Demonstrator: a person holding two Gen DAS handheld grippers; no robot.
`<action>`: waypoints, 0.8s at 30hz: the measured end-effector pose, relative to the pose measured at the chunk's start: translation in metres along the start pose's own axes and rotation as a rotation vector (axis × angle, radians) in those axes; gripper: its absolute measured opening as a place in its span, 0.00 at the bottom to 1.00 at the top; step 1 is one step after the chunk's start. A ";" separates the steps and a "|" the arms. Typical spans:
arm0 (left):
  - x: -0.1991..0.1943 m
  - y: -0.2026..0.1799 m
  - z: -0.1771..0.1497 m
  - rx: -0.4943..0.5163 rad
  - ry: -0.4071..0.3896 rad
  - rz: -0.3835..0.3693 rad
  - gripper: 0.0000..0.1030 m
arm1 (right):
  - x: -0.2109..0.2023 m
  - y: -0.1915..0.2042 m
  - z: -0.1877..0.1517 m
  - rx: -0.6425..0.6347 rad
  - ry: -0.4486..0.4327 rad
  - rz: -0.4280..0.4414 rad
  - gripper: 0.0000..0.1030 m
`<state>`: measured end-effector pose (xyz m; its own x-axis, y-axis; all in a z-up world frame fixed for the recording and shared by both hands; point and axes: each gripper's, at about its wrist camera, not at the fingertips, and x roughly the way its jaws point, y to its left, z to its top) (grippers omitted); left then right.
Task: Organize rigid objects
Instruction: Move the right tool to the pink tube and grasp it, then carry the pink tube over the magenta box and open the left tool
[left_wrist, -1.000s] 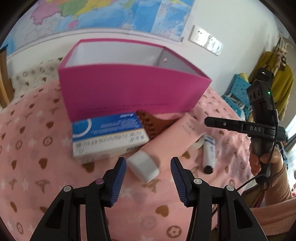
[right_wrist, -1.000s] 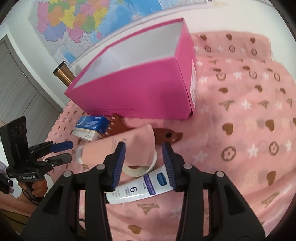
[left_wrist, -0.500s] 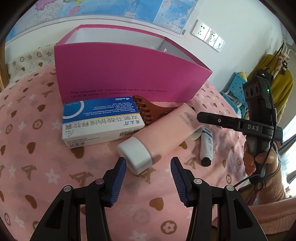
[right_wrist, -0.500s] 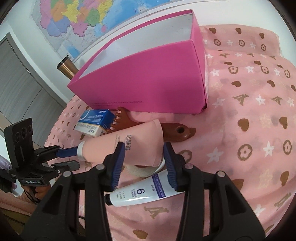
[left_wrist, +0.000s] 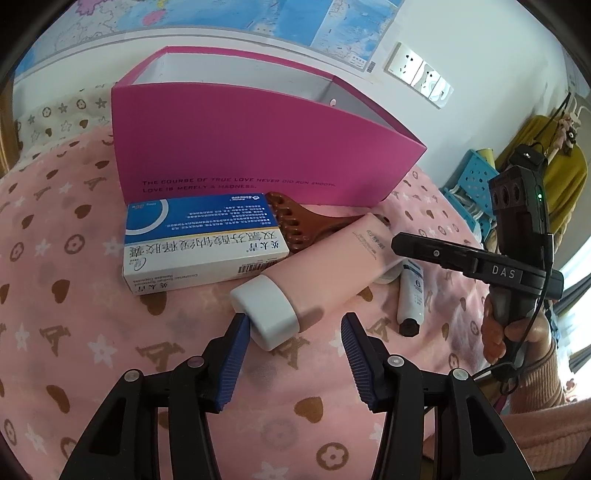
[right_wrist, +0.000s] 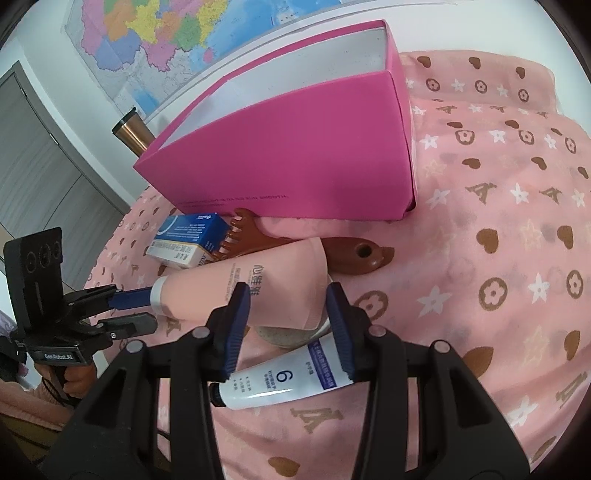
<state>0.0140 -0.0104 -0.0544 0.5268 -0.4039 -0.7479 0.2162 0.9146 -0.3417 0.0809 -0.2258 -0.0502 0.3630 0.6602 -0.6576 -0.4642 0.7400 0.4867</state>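
Jaws of the left gripper (left_wrist: 293, 325) stand parted around the white cap (left_wrist: 266, 312) of the pink tube (left_wrist: 325, 266); the left pad lies against or just beside the cap, the right pad is well clear of it, so nothing is gripped. Jaws of the right gripper (right_wrist: 288, 295) are likewise parted and empty, poised above the tube's flat crimped end (right_wrist: 295, 280).

Pink tube noted lying on the pink patterned cloth (left_wrist: 74, 295), in front of the open magenta box (left_wrist: 258, 147), resting partly on a roll of tape (right_wrist: 291, 334) and just beside the blue-and-white medicine carton (left_wrist: 199, 240). Brown wooden comb (right_wrist: 258, 236) is seen between tube and box; small white tube marked 6 (right_wrist: 284, 380) lies under the right gripper.

Long axis of the pink tube runs from one gripper to the other: cap toward the left, crimp toward the right. Left gripper is judged nearer to a grasp, the cap being already between its pads. Box lies directly beyond.
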 end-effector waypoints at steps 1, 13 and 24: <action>0.000 -0.001 0.000 0.001 0.000 0.002 0.50 | -0.001 0.000 0.000 0.003 -0.004 0.002 0.44; -0.011 -0.013 0.003 0.039 -0.029 -0.008 0.50 | -0.024 0.012 -0.001 -0.040 -0.058 -0.031 0.44; -0.034 -0.022 0.023 0.080 -0.112 -0.003 0.50 | -0.054 0.030 0.010 -0.087 -0.135 -0.039 0.44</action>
<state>0.0100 -0.0164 -0.0078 0.6134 -0.4064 -0.6772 0.2807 0.9136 -0.2940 0.0551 -0.2379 0.0062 0.4847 0.6468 -0.5888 -0.5137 0.7554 0.4068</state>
